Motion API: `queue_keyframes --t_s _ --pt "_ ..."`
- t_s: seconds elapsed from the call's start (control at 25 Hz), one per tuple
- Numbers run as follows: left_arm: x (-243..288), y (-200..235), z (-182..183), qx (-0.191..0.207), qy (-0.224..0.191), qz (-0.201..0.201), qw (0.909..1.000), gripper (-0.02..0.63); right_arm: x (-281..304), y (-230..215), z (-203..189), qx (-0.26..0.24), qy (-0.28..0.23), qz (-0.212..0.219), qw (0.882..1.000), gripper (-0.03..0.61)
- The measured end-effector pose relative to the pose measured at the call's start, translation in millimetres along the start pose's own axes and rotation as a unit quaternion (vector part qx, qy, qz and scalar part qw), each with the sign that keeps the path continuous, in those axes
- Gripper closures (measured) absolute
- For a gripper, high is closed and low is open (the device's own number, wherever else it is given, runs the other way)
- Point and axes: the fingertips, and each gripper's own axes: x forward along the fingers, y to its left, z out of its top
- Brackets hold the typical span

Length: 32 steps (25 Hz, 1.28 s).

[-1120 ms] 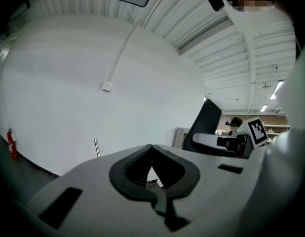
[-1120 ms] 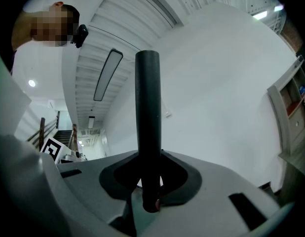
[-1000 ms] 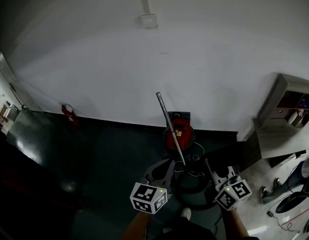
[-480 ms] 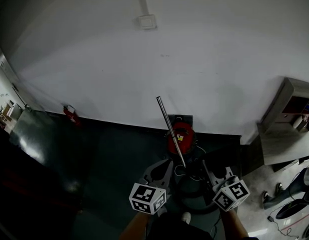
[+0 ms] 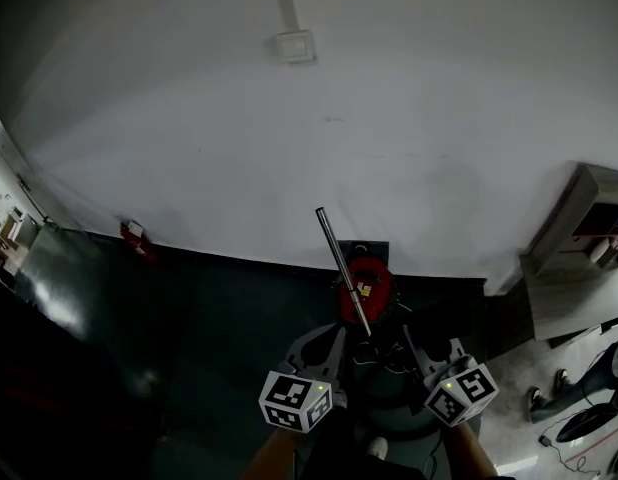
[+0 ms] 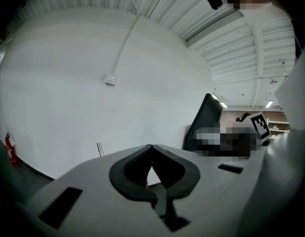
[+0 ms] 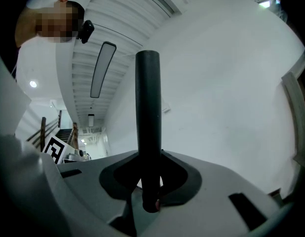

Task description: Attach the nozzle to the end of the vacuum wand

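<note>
Right gripper [image 7: 150,154] clamps the black nozzle [image 7: 147,112] upright, long end free – prob. to slide onto the wand [image 5: 341,268] leaning up out of the red vacuum [image 5: 367,286] just ahead – while left gripper [image 6: 151,149], jaws pressed together & empty, hangs on the vacuum's near side.

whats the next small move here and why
Probably carry the right gripper toward the free top end of the wand and line the nozzle up with it. The right gripper is shut on the black nozzle, while the metal wand slants up from the red vacuum ahead, apart from both grippers. The left gripper is shut and empty.
</note>
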Motion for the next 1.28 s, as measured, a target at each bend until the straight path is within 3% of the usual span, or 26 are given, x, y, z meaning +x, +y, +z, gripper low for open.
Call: queue_keyframes --t_s 0.76,1.28 --pt "104.9 141.6 -5.2 -0.028 0.027 -0.023 0.9990 0.615 164.8 -55.5 -13.3 0.003 -0.001 -0.027 1.000 0.486" --pt "179.9 209.7 -11.5 -0.042 0.037 -0.046 0.9974 0.615 254.6 -101.7 -29.3 -0.010 0.008 -0.055 0.998 0.486"
